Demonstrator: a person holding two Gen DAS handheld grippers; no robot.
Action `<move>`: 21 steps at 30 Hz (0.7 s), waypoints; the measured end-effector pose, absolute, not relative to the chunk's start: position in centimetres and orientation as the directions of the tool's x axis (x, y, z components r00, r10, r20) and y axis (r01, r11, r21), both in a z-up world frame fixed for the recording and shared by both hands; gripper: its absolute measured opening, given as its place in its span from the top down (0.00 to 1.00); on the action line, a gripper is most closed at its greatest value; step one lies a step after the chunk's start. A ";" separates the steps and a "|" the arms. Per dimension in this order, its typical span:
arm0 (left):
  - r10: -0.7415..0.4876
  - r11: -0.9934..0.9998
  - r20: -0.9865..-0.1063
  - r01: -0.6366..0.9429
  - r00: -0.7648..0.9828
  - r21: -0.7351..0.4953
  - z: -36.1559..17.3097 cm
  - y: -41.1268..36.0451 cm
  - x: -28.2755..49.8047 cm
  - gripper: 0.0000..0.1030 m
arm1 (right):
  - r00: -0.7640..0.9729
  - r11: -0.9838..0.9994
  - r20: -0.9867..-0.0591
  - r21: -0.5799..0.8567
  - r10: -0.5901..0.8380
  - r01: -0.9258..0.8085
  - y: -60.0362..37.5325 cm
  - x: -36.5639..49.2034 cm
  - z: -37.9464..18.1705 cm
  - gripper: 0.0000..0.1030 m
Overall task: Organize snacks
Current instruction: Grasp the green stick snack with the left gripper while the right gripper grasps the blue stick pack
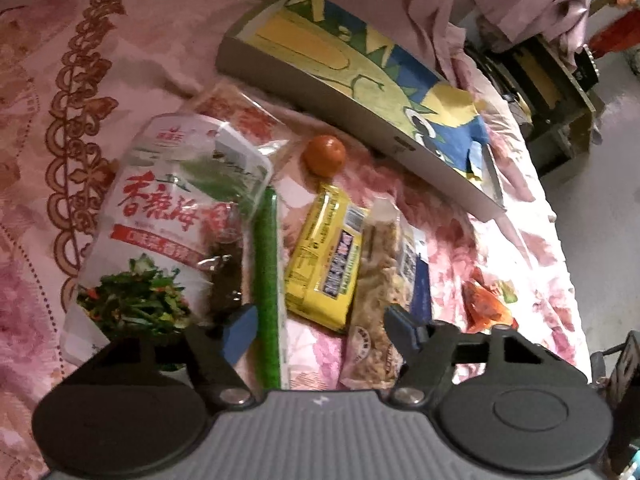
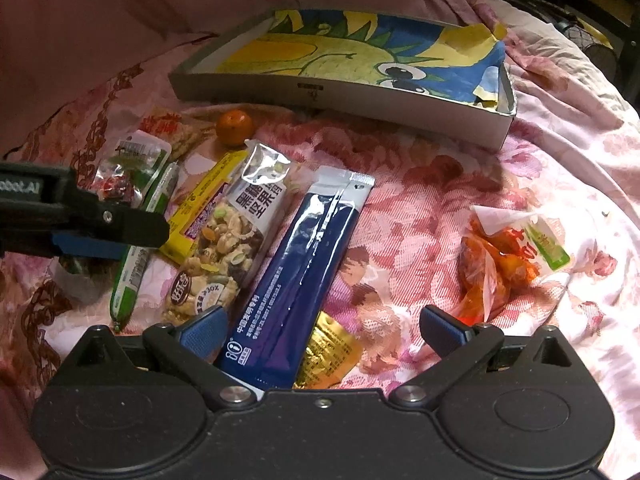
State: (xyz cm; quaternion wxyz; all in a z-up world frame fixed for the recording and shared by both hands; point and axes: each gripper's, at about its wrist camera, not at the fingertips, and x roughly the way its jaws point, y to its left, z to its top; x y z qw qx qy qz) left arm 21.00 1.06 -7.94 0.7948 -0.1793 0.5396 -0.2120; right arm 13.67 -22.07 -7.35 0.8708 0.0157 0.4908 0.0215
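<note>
Looking along the left gripper [image 1: 320, 322], the jaws stand partly open with nothing pinched. A long green stick snack [image 1: 266, 280] lies between them, close by the left pad, and a yellow packet [image 1: 320, 256] lies further up between them too. A nut bar [image 1: 380, 280] sits by the right pad. A big white seaweed bag [image 1: 160, 232] is on the left and a small orange [image 1: 323, 155] is higher up. The box [image 1: 304, 80] with a painted bottom sits past the snacks, on the pink flowery bedspread [image 1: 60, 120].

My guess is the step in hand is picking one snack to go in the box — most likely the green stick. The next move would be to come down and squeeze only that stick, not the bag beside it.

From the right gripper [image 2: 322, 326], the jaws are wide and hold nothing. A dark blue sachet [image 2: 304, 264] lies between them, with a gold wrapper [image 2: 328, 354] peeking out beside it. A red snack bag [image 2: 496, 264] lies apart on the right.

The snacks on the left are packed close, so there is little room there. The box looks empty, its near wall is low, and the bedspread in front of it is bare — an easy way in.
</note>
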 end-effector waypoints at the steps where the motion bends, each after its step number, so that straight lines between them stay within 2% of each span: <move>1: -0.516 0.855 -0.789 0.140 0.333 -0.500 -8.0 1.0 21.0 0.41 | 0.522 0.999 -0.852 0.049 0.052 -0.021 -22.1 13.7 -7.3 0.03; 4: -0.470 0.881 -0.813 0.129 0.342 -0.455 -8.1 1.0 20.9 0.56 | 0.532 0.998 -0.845 0.050 0.055 -0.024 -22.0 13.7 -7.3 0.08; 11: -0.412 0.911 -0.842 0.128 0.349 -0.392 -8.8 -0.1 21.3 0.61 | 0.553 0.999 -0.832 0.041 0.051 -0.029 -21.7 13.8 -7.2 0.18; 13: -0.387 0.922 -0.852 0.129 0.351 -0.366 -9.0 -0.5 21.4 0.65 | 0.562 0.999 -0.826 0.035 0.044 -0.027 -21.6 13.9 -7.2 0.22; 15: -0.376 0.927 -0.856 0.137 0.356 -0.350 -9.0 -0.7 21.3 0.67 | 0.562 0.999 -0.826 0.028 0.037 -0.024 -21.5 14.0 -7.3 0.24; 17: -0.362 0.932 -0.859 0.132 0.361 -0.337 -9.0 -0.7 21.2 0.73 | 0.560 0.999 -0.828 0.028 0.035 -0.021 -21.5 14.1 -7.4 0.25; 21: -0.357 0.934 -0.860 0.121 0.365 -0.336 -9.1 -0.6 21.1 0.79 | 0.543 0.999 -0.839 0.042 0.046 -0.021 -21.5 14.4 -7.6 0.24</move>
